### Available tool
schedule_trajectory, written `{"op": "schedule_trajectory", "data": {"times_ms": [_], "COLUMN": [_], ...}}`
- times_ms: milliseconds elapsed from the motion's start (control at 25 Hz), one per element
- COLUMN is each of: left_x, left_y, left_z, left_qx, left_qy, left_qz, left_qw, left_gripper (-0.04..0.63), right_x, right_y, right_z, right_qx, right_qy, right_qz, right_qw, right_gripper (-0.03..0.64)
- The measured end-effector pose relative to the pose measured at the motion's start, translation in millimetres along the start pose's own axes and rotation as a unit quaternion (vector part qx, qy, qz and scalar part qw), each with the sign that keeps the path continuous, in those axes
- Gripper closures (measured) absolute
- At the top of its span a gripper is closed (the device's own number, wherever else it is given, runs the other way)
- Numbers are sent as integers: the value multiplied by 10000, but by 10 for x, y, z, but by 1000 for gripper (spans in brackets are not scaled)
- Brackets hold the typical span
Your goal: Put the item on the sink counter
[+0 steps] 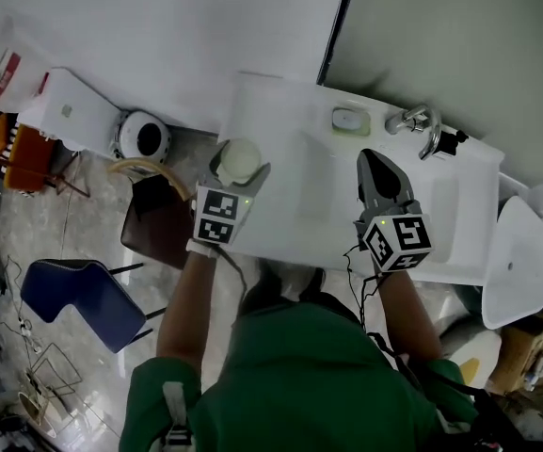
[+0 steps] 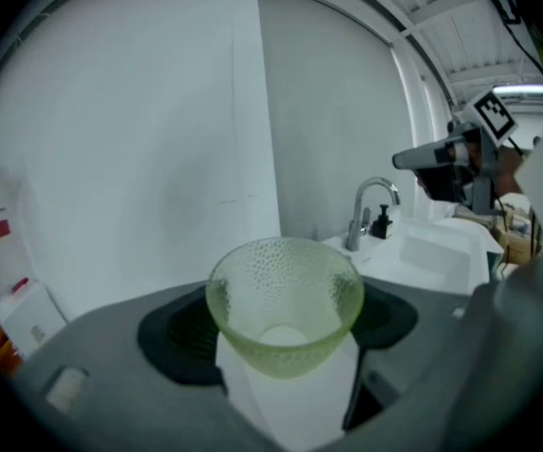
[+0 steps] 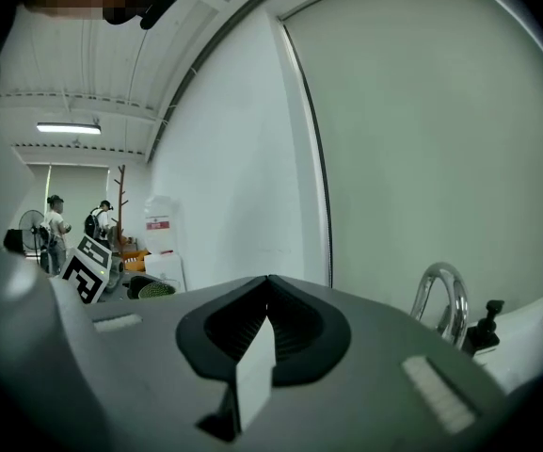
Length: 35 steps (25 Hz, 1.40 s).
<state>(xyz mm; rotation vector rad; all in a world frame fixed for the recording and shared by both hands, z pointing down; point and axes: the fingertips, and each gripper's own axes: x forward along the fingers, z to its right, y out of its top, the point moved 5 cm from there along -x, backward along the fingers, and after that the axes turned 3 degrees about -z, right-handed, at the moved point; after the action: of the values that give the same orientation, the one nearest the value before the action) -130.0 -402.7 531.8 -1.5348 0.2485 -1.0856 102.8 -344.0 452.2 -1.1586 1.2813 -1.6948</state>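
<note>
A pale green dimpled glass cup (image 2: 284, 301) sits between the jaws of my left gripper (image 2: 286, 347), which is shut on it. In the head view the cup (image 1: 240, 159) hangs over the left end of the white sink counter (image 1: 280, 205), held by the left gripper (image 1: 236, 172). My right gripper (image 1: 381, 179) hovers over the counter to the left of the basin, jaws closed together and empty. From its own camera the right gripper (image 3: 269, 295) shows its tips meeting, with the chrome faucet (image 3: 443, 304) beyond on the right.
A chrome faucet (image 1: 420, 125) and a small soap dish (image 1: 350, 120) stand at the counter's back edge. The basin (image 1: 440, 215) lies right of centre. A white box (image 1: 69, 109), a round appliance (image 1: 142, 137), a brown chair (image 1: 163, 224) and a blue chair (image 1: 83, 295) stand on the floor at left.
</note>
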Motion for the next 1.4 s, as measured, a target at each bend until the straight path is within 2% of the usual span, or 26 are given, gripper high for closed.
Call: {"op": "schedule_trajectory", "data": {"times_ms": [280, 600, 880, 1120, 1320, 1400], "left_x": [472, 960, 1267, 1405, 1417, 1405], "left_y": [-192, -505, -728, -911, -950, -938], "left_z": [-11, -90, -118, -154, -161, -151], "left_qx": [182, 231, 168, 230, 85, 61], "left_qy": [-659, -1033, -1126, -981, -893, -833], "left_qz": [-41, -327, -527, -666, -624, -617], "left_qw": [9977, 9938, 9921, 9927, 9940, 9946], "left_gripper": [209, 209, 209, 207, 204, 183], "right_x": [204, 319, 347, 371, 381, 364], "right_y": [-176, -308, -394, -433, -417, -405], "right_z": [46, 151, 244, 289, 281, 285], "right_qx": [188, 281, 332, 333, 281, 286], "right_qy": [-398, -758, -985, -1069, -1014, -1003], "right_qz": [-190, -332, -469, -568, -596, -575], "right_qw": [9988, 9962, 9935, 9921, 9927, 9929], "right_gripper": [620, 620, 620, 620, 620, 620]}}
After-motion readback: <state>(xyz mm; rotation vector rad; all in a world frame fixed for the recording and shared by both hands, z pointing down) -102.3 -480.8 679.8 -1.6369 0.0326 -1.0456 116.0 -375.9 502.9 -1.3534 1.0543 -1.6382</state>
